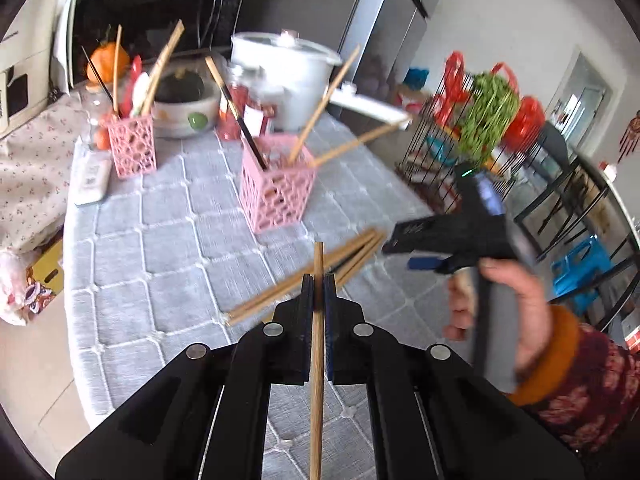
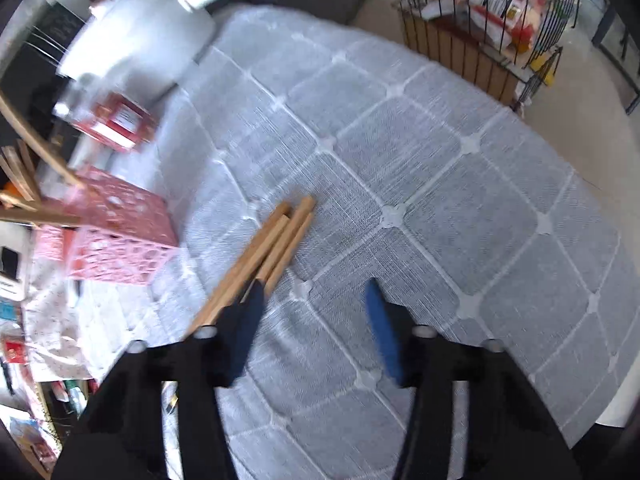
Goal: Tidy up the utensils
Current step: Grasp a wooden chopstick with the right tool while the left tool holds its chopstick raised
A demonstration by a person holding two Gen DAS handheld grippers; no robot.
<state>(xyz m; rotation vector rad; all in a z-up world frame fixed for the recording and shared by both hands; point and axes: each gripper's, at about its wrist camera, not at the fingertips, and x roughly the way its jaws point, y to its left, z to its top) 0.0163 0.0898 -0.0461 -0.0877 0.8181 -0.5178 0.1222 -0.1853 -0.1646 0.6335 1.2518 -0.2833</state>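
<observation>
- One wooden chopstick (image 1: 318,320) is held tight between the shut jaws of the left hand-held gripper (image 1: 319,280), in the lower middle of the left wrist picture. It stands up above the grey quilted tabletop (image 1: 168,240).
- The right hand-held gripper (image 2: 316,292) is seen half open, low in the right wrist picture. Nothing is held between its blue pads (image 2: 380,320). It is also seen at the right of the left wrist picture, gripped by a hand (image 1: 500,312) in an orange cuff.
- A small pile of chopsticks (image 1: 312,284) is left lying on the tabletop, in the middle of the left wrist picture. In the right wrist picture the same pile is seen just beside the left finger of the right hand-held gripper; whether it is touched cannot be told.
- A pink basket (image 1: 276,188) stands above the pile, in the middle of the frame. A few chopsticks are already stuck in it, leaning out.
- A second pink basket (image 1: 132,144) stands at the upper left, with more sticks and a red tool inside.
- So part of the job looks done: some sticks are put away. The held stick probably has to be dropped into a basket next, and the pile must still be picked up.
- The picture is blurred, so the sticks in the pile cannot be counted well.
</observation>
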